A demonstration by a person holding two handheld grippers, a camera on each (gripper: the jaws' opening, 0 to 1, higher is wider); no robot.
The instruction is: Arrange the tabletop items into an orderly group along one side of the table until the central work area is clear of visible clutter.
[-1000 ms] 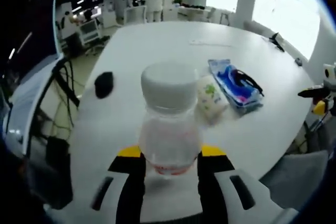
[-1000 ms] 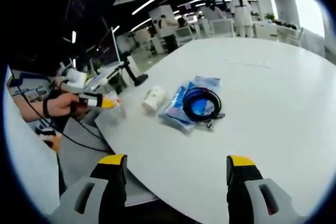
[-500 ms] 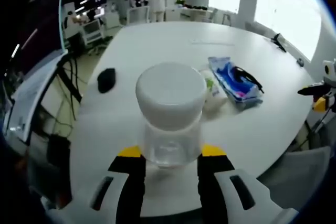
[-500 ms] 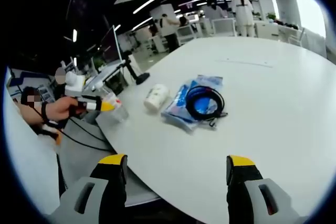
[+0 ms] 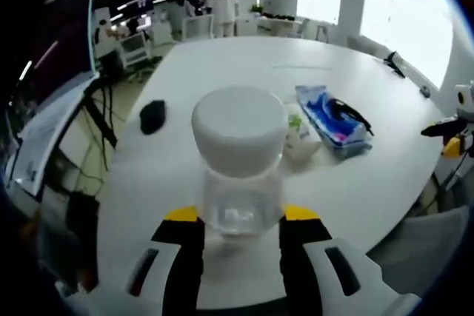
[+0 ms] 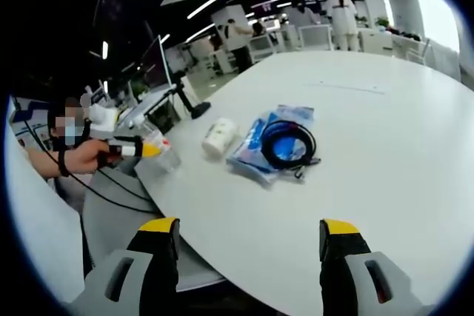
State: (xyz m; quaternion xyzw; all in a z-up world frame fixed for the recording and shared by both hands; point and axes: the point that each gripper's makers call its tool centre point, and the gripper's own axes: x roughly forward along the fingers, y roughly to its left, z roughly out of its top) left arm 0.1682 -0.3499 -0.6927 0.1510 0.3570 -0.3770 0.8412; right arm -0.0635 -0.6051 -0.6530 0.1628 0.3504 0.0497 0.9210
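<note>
White surface [image 6: 385, 153], wide, round. Blue packet [image 6: 275, 142] with black cable, tissue pack [image 6: 219, 137] just beside, mid-surface. Left hand-held gripper [image 5: 241, 223] clamped on clear bottle [image 5: 241, 160] near edge; could tip off if released there. Right hand-held gripper [image 6: 249, 238] wide, empty.

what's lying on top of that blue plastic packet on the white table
A coiled black cable lies on the blue plastic packet, its loop covering the packet's middle, one end trailing off the edge onto the white table. What is printed beneath the coil cannot be seen.
</note>
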